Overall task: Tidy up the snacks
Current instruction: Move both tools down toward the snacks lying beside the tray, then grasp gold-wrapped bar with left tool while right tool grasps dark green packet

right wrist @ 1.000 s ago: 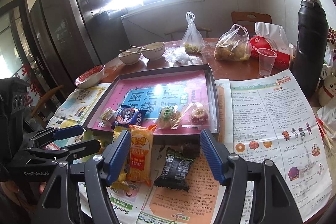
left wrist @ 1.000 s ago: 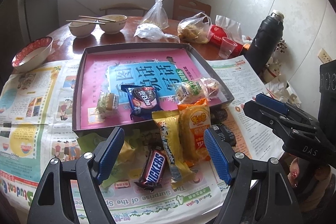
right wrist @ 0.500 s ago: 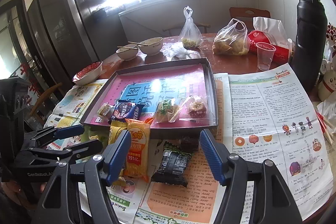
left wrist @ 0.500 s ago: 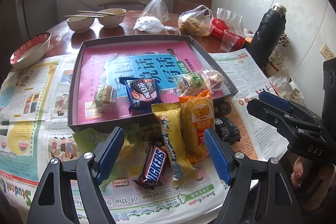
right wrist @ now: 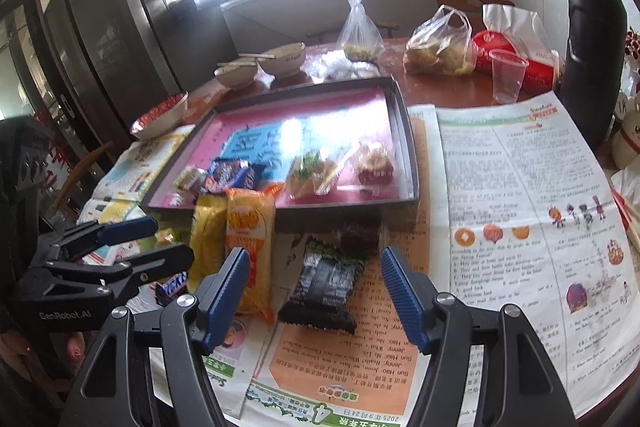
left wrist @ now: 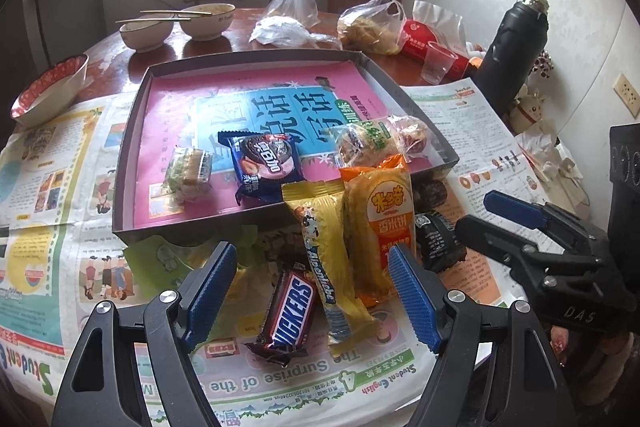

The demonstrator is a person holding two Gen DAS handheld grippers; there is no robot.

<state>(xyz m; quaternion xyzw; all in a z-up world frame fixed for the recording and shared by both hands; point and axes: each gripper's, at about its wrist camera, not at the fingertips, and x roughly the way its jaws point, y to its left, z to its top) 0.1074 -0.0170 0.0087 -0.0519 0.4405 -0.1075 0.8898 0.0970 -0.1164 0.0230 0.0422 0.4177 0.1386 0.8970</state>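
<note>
A shallow dark tray with a pink lining holds an Oreo pack, a small green-wrapped cake and two clear-wrapped pastries. In front of it on the newspaper lie a Snickers bar, a yellow Alpenliebe pack, an orange rice-cracker pack and a black packet. My left gripper is open and empty above the Snickers. My right gripper is open and empty above the black packet.
Newspaper covers the near table. Behind the tray stand two bowls with chopsticks, a red-rimmed bowl, plastic bags, a clear cup and a black thermos. Cabinets stand at the left.
Both grippers have moved slightly forward and lower toward the loose snacks. Both stay open and empty; no snack has moved.
</note>
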